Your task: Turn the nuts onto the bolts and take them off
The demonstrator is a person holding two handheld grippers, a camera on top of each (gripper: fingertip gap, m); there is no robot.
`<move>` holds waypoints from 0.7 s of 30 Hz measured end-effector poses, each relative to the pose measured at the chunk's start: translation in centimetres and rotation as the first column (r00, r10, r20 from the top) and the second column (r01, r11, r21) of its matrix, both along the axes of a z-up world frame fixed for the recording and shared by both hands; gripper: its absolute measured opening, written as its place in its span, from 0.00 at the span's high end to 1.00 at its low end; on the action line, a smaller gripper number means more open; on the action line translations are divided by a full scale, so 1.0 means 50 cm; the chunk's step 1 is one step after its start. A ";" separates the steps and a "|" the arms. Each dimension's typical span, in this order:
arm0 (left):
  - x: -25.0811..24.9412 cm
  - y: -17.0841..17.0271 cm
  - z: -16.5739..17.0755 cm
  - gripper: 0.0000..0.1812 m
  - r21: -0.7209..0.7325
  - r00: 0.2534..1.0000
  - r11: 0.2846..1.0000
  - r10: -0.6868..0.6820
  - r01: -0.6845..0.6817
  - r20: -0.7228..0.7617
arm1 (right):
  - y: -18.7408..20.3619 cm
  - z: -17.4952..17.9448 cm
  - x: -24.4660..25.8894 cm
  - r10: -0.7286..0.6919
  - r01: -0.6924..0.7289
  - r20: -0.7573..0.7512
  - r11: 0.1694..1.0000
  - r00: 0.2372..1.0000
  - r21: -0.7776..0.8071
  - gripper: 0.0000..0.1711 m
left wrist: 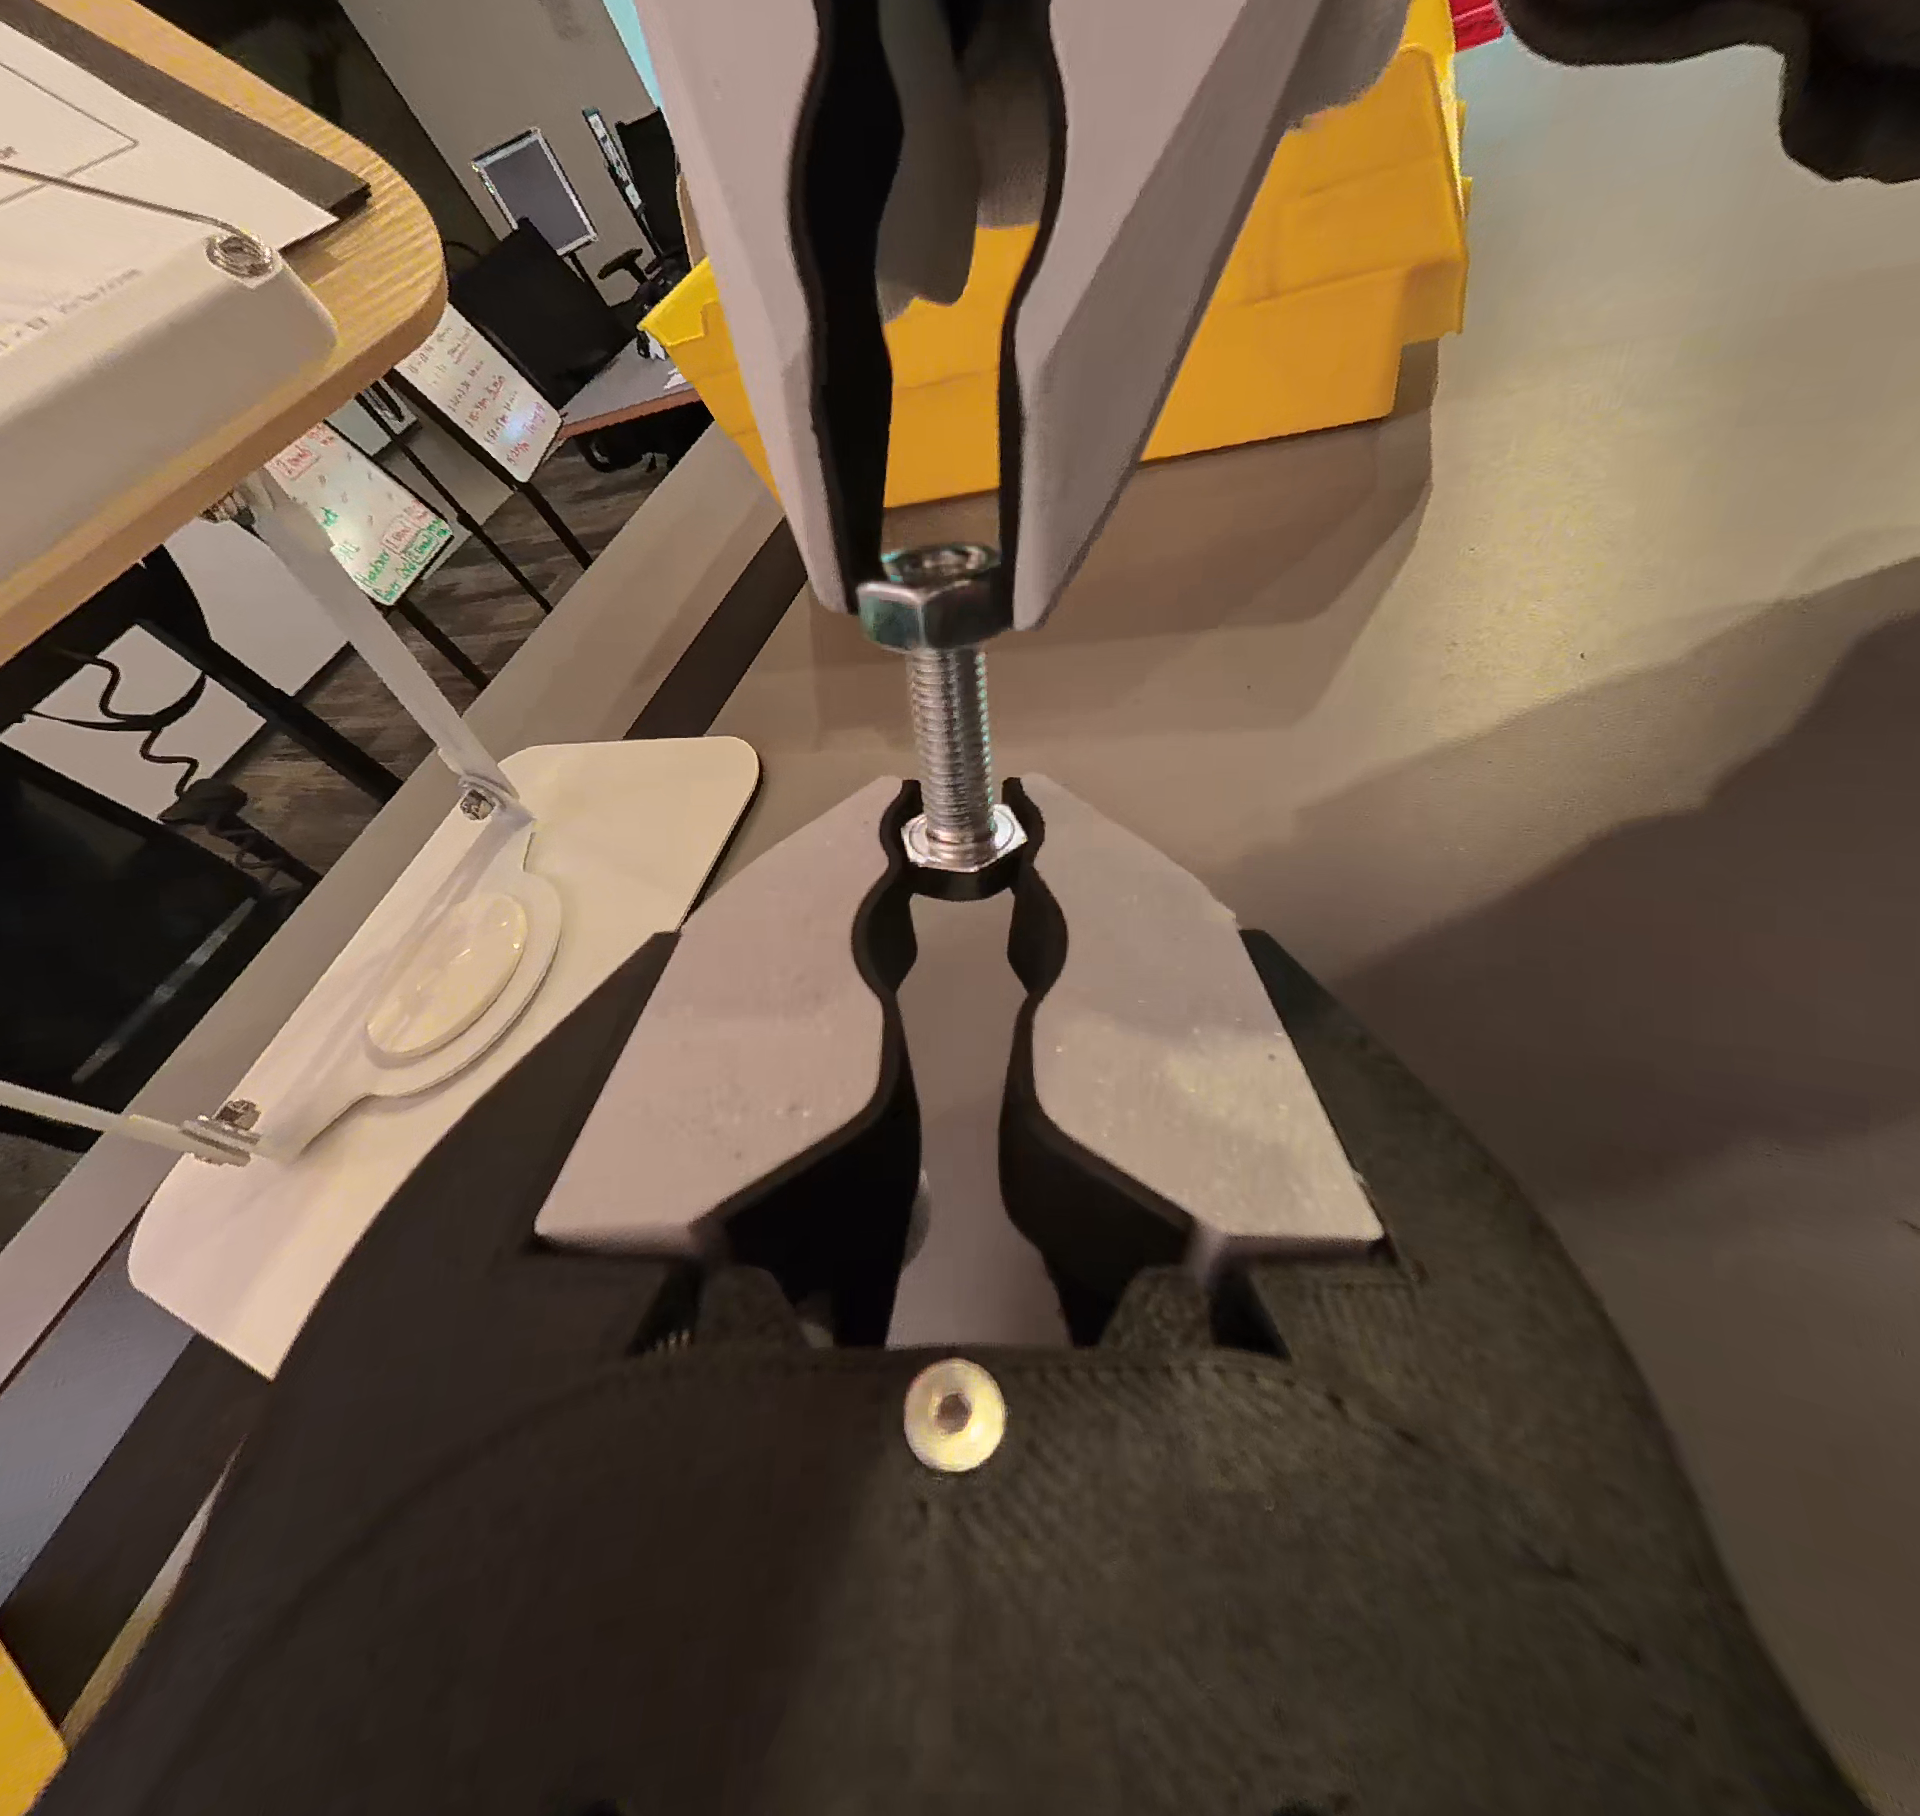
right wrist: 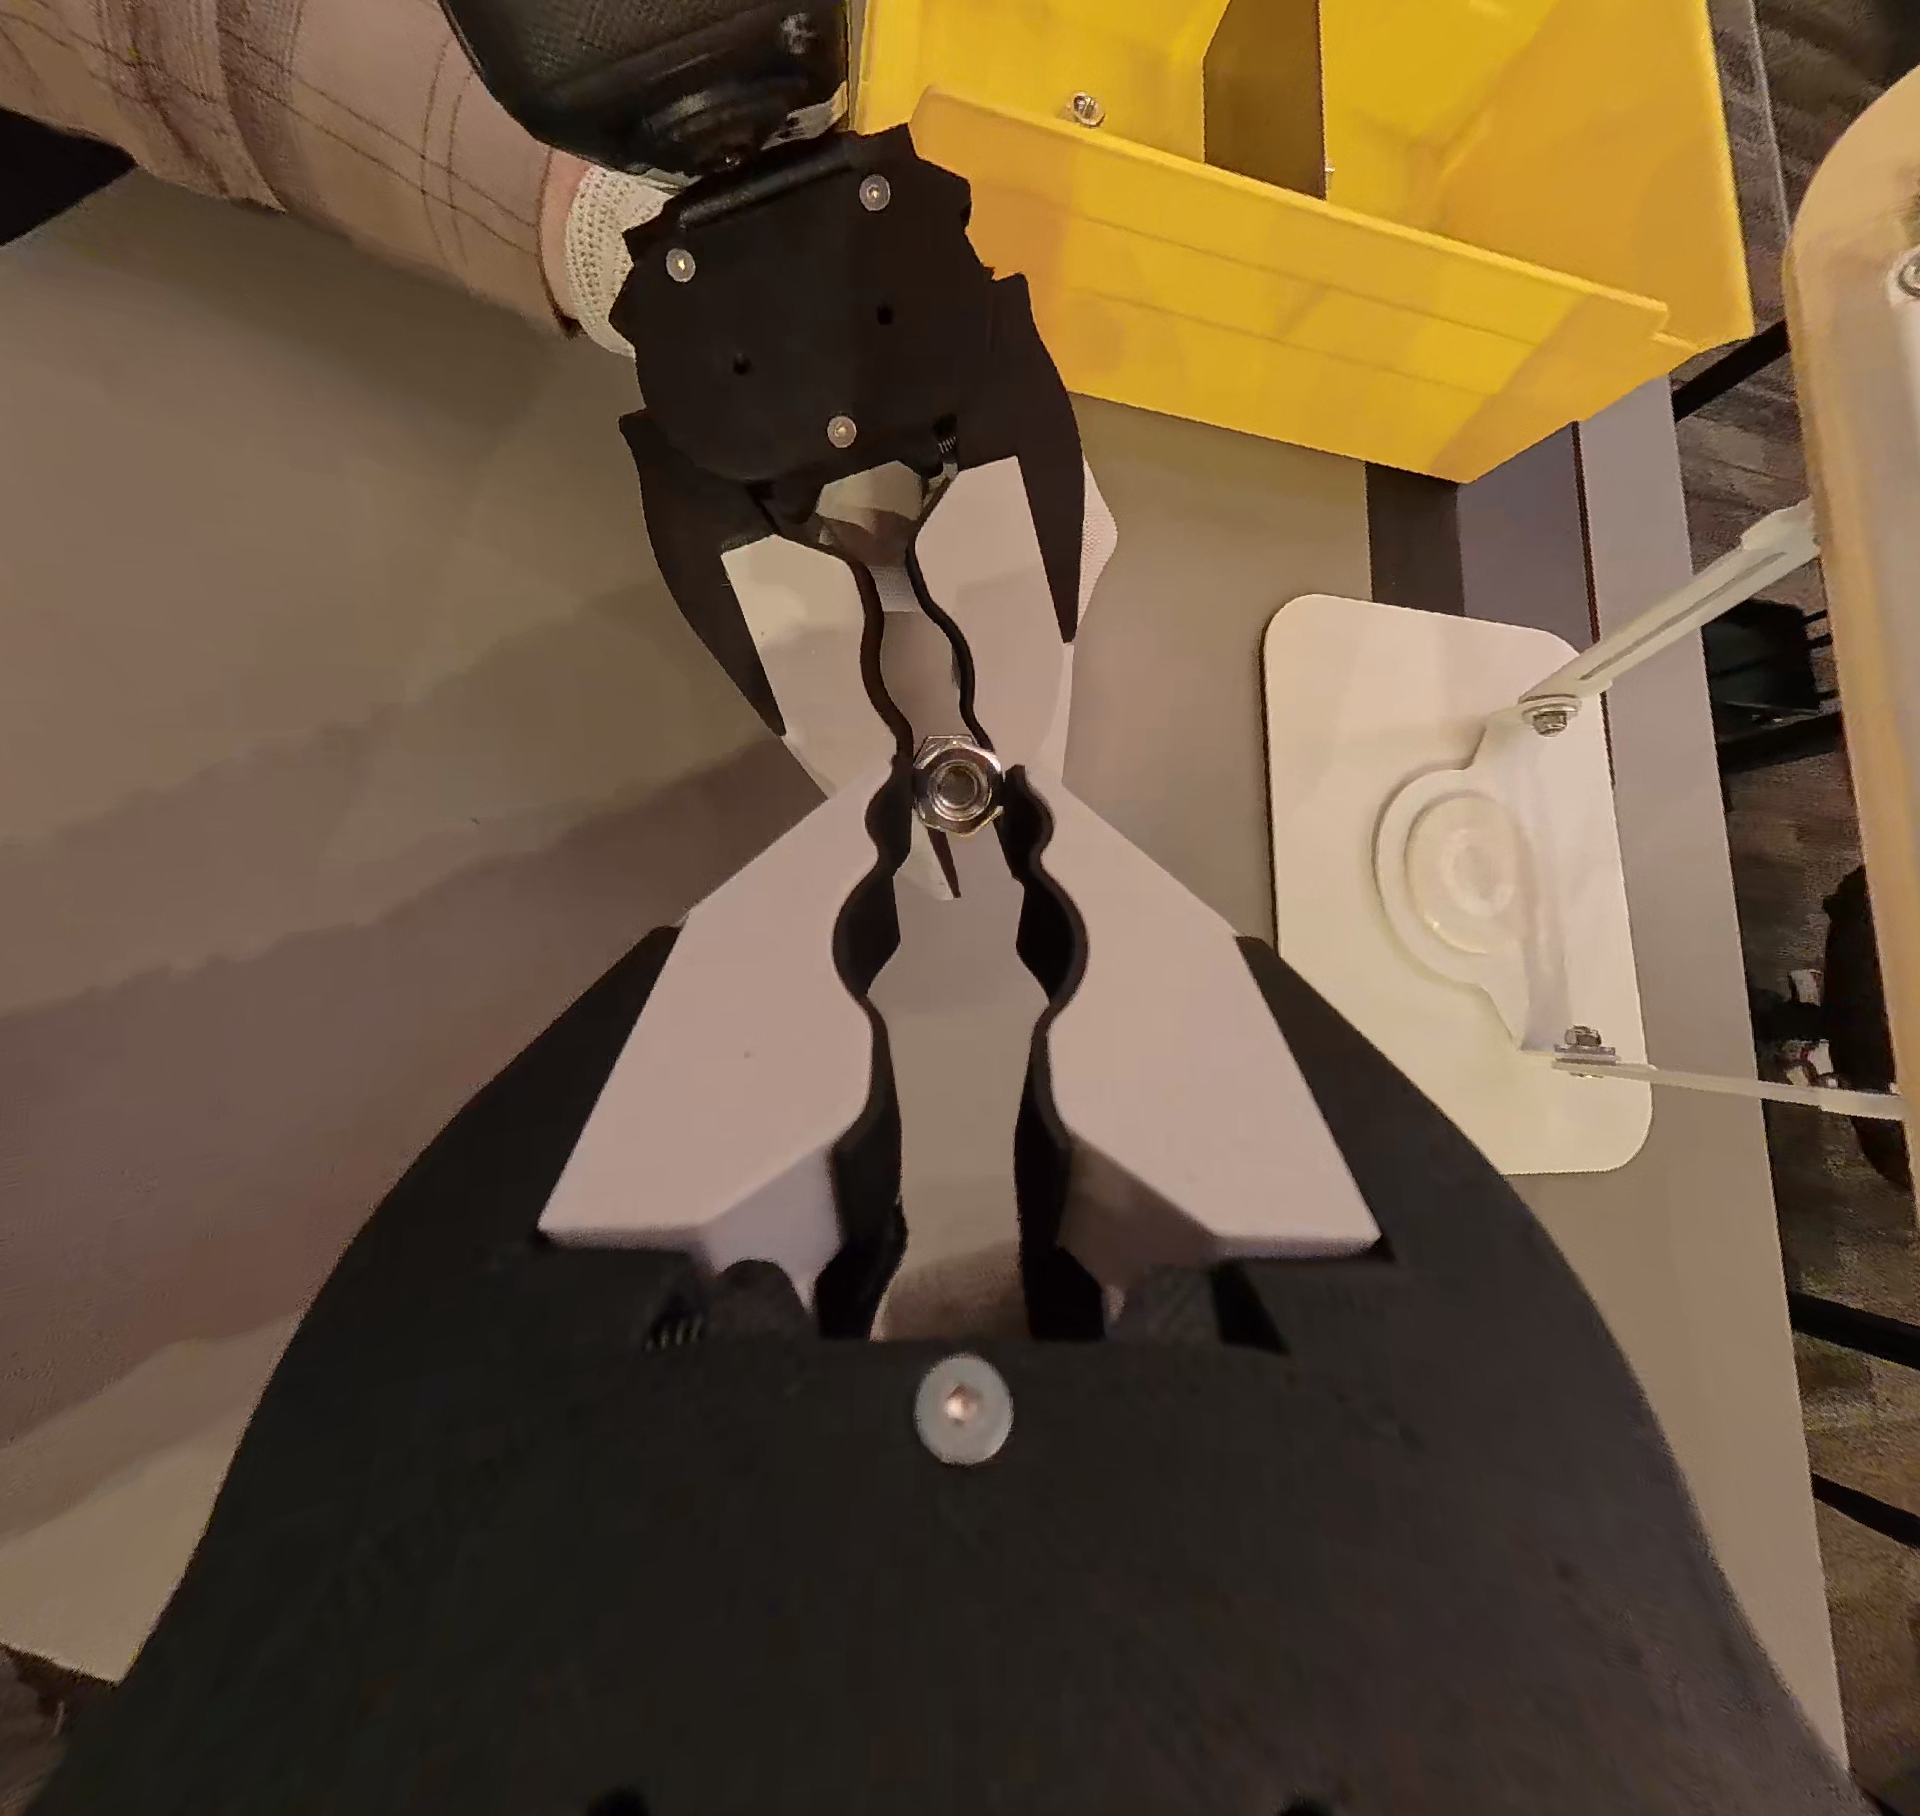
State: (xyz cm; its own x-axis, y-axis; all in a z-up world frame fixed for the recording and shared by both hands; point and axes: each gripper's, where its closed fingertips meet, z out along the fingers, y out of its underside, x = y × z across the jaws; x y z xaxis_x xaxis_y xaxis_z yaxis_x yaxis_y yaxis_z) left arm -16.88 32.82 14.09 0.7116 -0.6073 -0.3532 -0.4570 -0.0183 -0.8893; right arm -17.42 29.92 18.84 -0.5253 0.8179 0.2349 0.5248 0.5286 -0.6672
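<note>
In the left wrist view my left gripper (left wrist: pixel 961 847) is shut on a thin hex nut (left wrist: pixel 963 844) at the near end of a silver bolt (left wrist: pixel 951 727). The threaded shank runs away from me to the hex head (left wrist: pixel 928 611). My right gripper (left wrist: pixel 930 603) comes in from the top and is shut on that head. In the right wrist view the bolt head (right wrist: pixel 951 790) shows end-on between my right gripper's (right wrist: pixel 951 800) tips. The left gripper (right wrist: pixel 935 743) points at it from beyond, held by a gloved hand (right wrist: pixel 597 244). The nut is hidden behind the head there.
A yellow bin (left wrist: pixel 1299 312) (right wrist: pixel 1299 239) stands on the grey table (left wrist: pixel 1558 675) behind the grippers. A white base plate with a clear bracket (left wrist: pixel 447 945) (right wrist: pixel 1455 883) sits near the table edge. A wooden board (left wrist: pixel 343 312) hangs above it. About 5 centimetres separates my left fingertips from my right.
</note>
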 end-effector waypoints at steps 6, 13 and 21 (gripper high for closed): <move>-0.003 0.004 0.011 0.92 0.020 0.999 1.000 0.020 -0.021 0.025 | 0.002 0.009 -0.003 -0.011 0.011 -0.023 1.000 1.000 -0.015 0.91; -0.024 0.020 0.027 0.92 0.036 0.991 0.994 0.100 -0.103 0.084 | 0.017 0.023 -0.026 -0.081 0.078 -0.062 0.996 0.995 -0.041 0.91; -0.054 0.037 0.038 0.92 0.085 0.973 0.972 0.213 -0.220 0.085 | 0.029 0.032 -0.049 -0.167 0.161 -0.074 0.984 0.983 -0.074 0.91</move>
State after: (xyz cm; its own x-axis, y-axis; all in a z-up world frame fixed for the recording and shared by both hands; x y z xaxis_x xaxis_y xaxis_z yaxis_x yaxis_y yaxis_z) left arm -19.59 34.65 16.01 0.8492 -0.4030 -0.3414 -0.3831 -0.0250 -0.9234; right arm -19.85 31.39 20.43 -0.3647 0.9067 0.2121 0.5448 0.3925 -0.7410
